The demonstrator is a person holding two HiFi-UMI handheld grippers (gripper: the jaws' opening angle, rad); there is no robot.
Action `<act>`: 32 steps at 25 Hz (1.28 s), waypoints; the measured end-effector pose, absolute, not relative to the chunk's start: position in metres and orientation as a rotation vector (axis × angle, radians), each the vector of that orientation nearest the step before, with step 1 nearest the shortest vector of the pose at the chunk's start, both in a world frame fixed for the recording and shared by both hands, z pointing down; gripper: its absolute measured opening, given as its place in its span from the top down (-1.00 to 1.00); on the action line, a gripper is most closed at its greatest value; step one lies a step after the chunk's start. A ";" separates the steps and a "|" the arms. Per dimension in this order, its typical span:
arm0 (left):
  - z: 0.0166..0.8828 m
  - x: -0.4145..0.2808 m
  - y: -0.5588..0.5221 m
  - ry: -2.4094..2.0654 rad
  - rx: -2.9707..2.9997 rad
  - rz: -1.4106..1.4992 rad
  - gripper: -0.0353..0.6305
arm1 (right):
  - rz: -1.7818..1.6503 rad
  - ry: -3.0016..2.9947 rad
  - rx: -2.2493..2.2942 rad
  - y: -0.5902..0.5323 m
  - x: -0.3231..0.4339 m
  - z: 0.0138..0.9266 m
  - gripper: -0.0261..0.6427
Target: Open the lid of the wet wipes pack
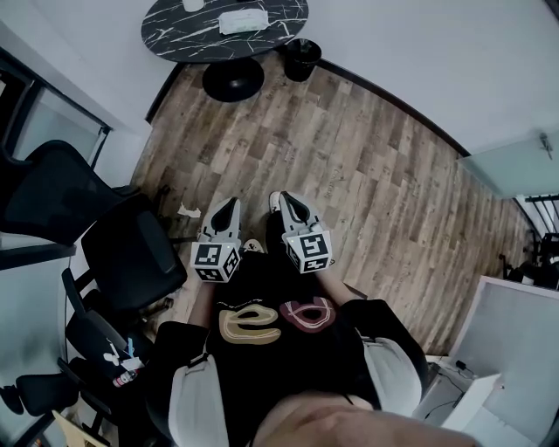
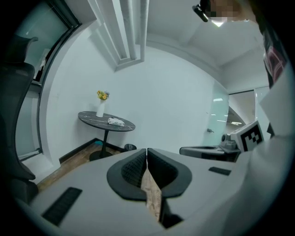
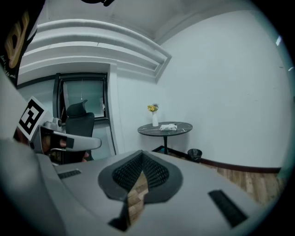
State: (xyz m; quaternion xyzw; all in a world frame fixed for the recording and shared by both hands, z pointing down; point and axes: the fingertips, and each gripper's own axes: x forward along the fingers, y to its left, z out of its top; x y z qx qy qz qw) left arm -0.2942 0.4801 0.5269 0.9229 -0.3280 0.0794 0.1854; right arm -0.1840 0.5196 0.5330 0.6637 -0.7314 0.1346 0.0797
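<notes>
Standing person, seen from above. The left gripper (image 1: pixel 229 202) and right gripper (image 1: pixel 286 197) are held side by side at waist height over the wood floor (image 1: pixel 376 166). Each has its jaws closed together with nothing between them. The wet wipes pack (image 1: pixel 241 21) lies on the round black marble table (image 1: pixel 175 26), well apart from both grippers. A vase of yellow flowers (image 2: pixel 101 108) stands near the pack. A black bin (image 1: pixel 302 59) sits beside the table's base.

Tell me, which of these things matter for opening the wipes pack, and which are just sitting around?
For the job: wet wipes pack, the round table under it, left tongs, right tongs (both shut, empty).
Lying about: flower vase, waste bin, office chair.
</notes>
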 end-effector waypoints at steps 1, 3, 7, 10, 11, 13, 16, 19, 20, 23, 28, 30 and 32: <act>0.529 -0.292 0.475 -0.936 2.595 0.230 0.83 | 0.409 -2.193 1.977 0.513 -0.180 0.535 0.89; 0.530 -0.286 0.461 -0.961 2.584 0.240 0.83 | 0.413 -2.207 1.954 0.498 -0.171 0.536 0.89; 0.527 -0.267 0.429 -0.998 2.581 0.250 0.83 | 0.407 -2.231 1.934 0.466 -0.147 0.532 0.89; 0.527 -0.247 0.405 -1.032 2.571 0.253 0.83 | 0.409 -2.245 1.911 0.442 -0.125 0.532 0.89; 0.526 -0.240 0.397 -1.041 2.566 0.250 0.83 | 0.411 -2.245 1.903 0.434 -0.117 0.533 0.89; 0.525 -0.226 0.381 -1.059 2.554 0.240 0.83 | 0.411 -2.244 1.887 0.417 -0.100 0.530 0.89; 0.522 -0.203 0.359 -1.089 2.535 0.223 0.83 | 0.396 -2.271 1.847 0.392 -0.076 0.527 0.89; 0.520 -0.181 0.340 -1.122 2.525 0.214 0.83 | 0.381 -2.303 1.808 0.369 -0.053 0.528 0.89; 0.520 -0.175 0.335 -1.132 2.521 0.214 0.83 | 0.377 -2.312 1.795 0.362 -0.046 0.528 0.89; 0.523 -0.159 0.324 -1.162 2.506 0.215 0.83 | 0.368 -2.331 1.751 0.344 -0.029 0.532 0.89; 0.528 -0.142 0.313 -1.188 2.477 0.214 0.83 | 0.373 -2.345 1.700 0.328 -0.010 0.538 0.89; 0.530 -0.136 0.308 -1.189 2.469 0.220 0.83 | 0.384 -2.348 1.695 0.323 -0.005 0.540 0.89; 0.530 -0.132 0.304 -1.193 2.467 0.225 0.83 | 0.402 -2.349 1.689 0.320 0.000 0.541 0.89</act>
